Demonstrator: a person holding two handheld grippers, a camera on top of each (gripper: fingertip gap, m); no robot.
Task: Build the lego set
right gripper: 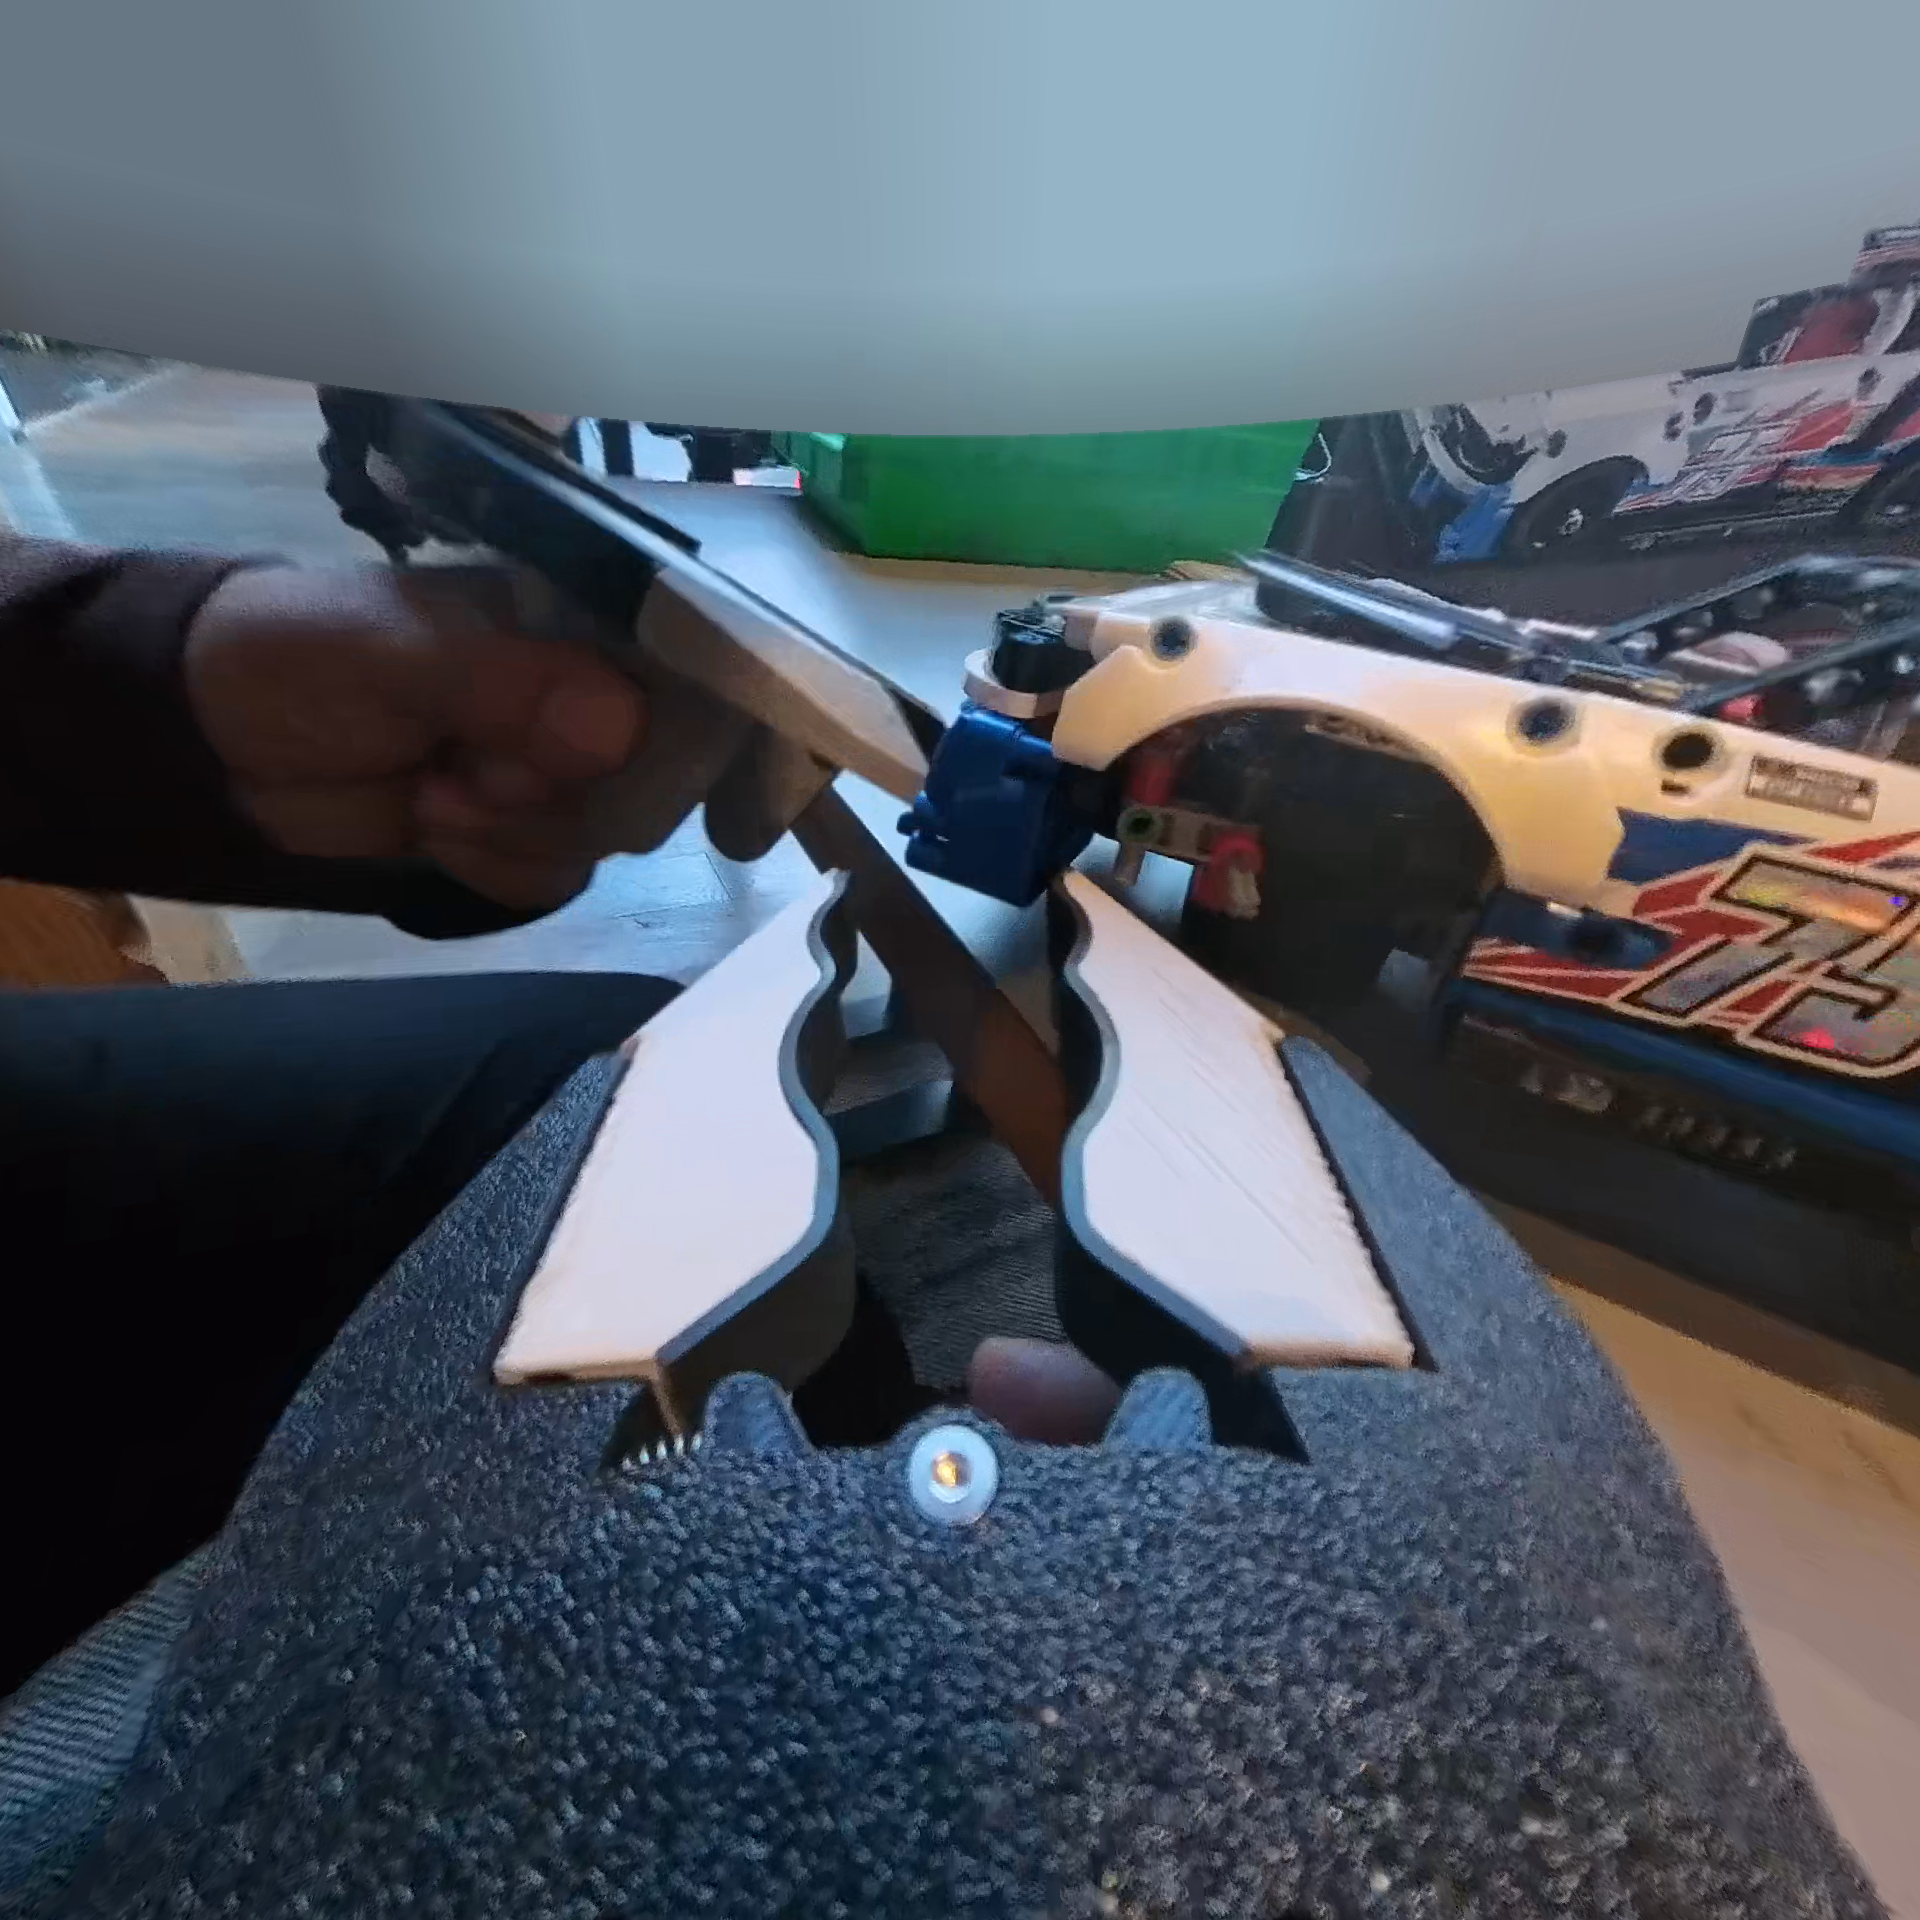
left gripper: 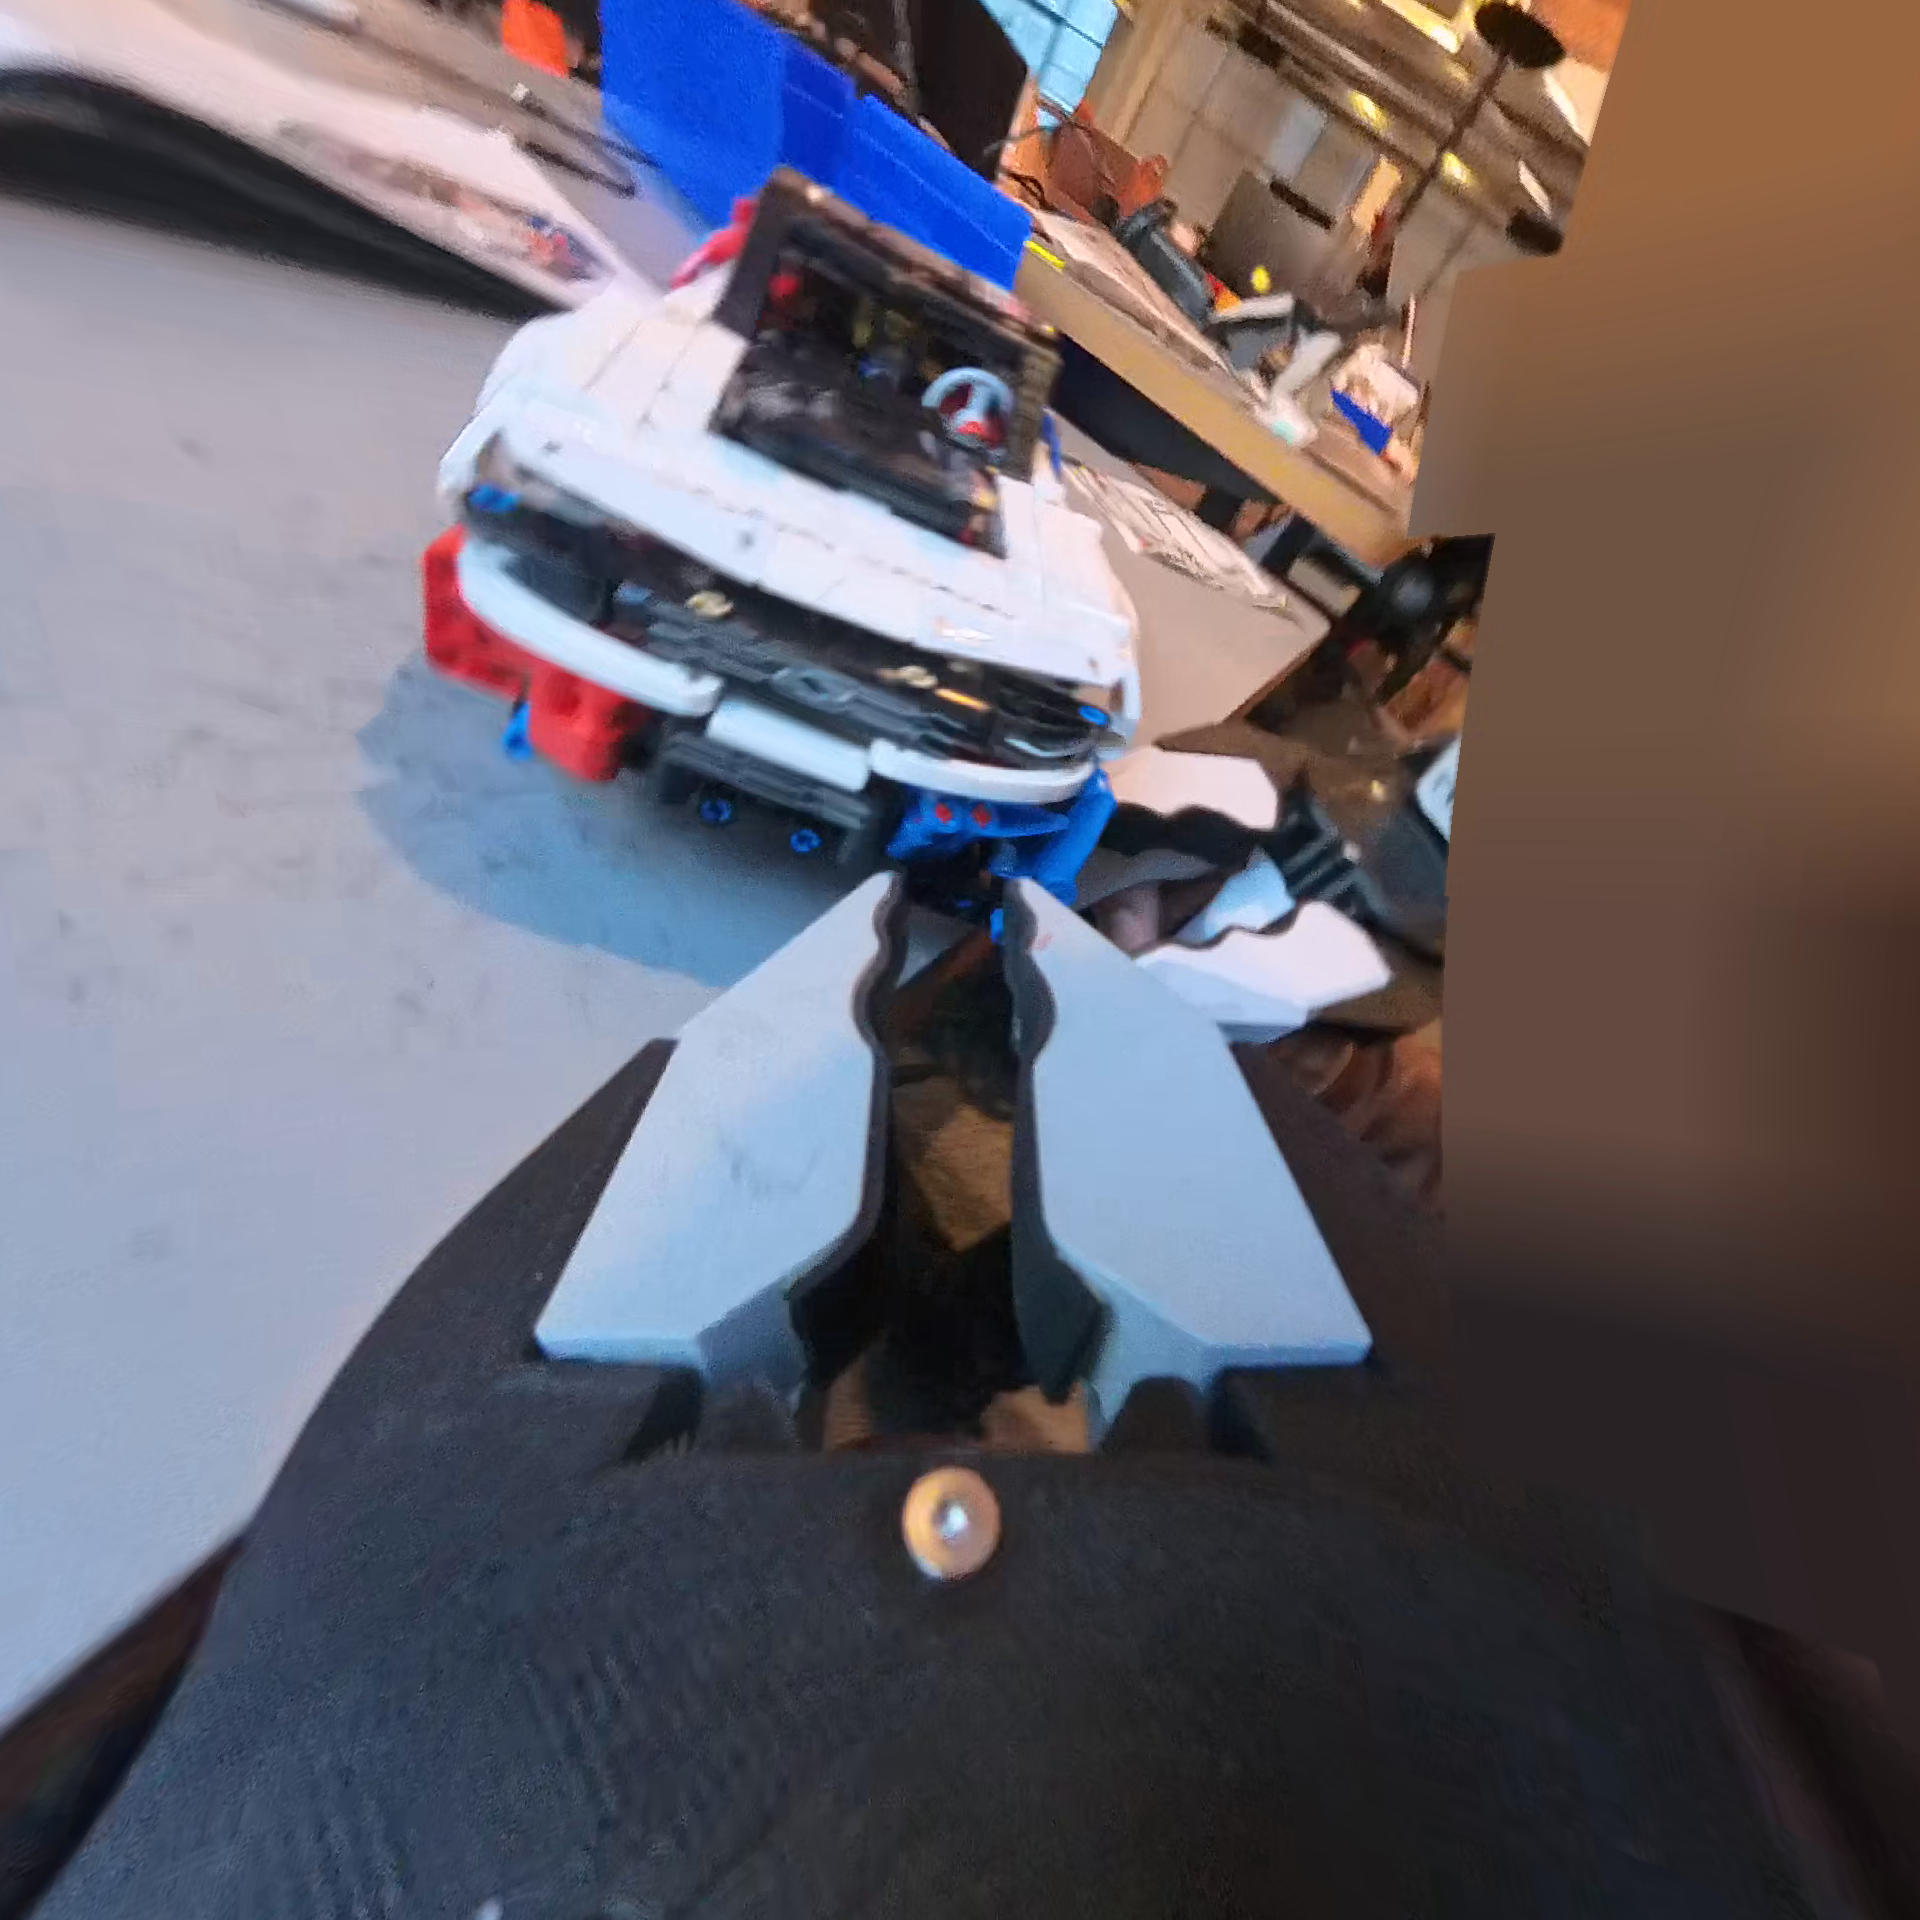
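White lego car (left gripper: 790, 540) sits on the grey table (left gripper: 187, 852), nose toward the left wrist camera, its front corner at the table's edge. Car is the landmark. Behind it: blue bins (left gripper: 800, 135) and, at the far left, a printed box (left gripper: 312, 177), blurred. In the right wrist view the car shows side-on, white body over an empty front wheel arch (right gripper: 1320, 831), red-white-blue decal along the flank; behind it a green bin (right gripper: 1049, 488) and the box art (right gripper: 1662, 457). Blue lego assembly (left gripper: 997, 831) hangs off the car's front lower corner, under the bumper, touching it. Left gripper (left gripper: 951, 894) comes in at that corner: jaws narrow, tips right at the blue assembly; the right wrist view shows its fingers (right gripper: 831, 707) meeting the blue piece (right gripper: 987, 810), but whether they actually pinch it cannot be told through the blur. The person's left hand (right gripper: 416, 727) wraps that gripper's handle, away from the car. Right gripper (right gripper: 951, 894) hovers just below and in front of the blue assembly, jaws moderately apart, holding nothing; the blue piece sits just above its right fingertip, contact unclear.
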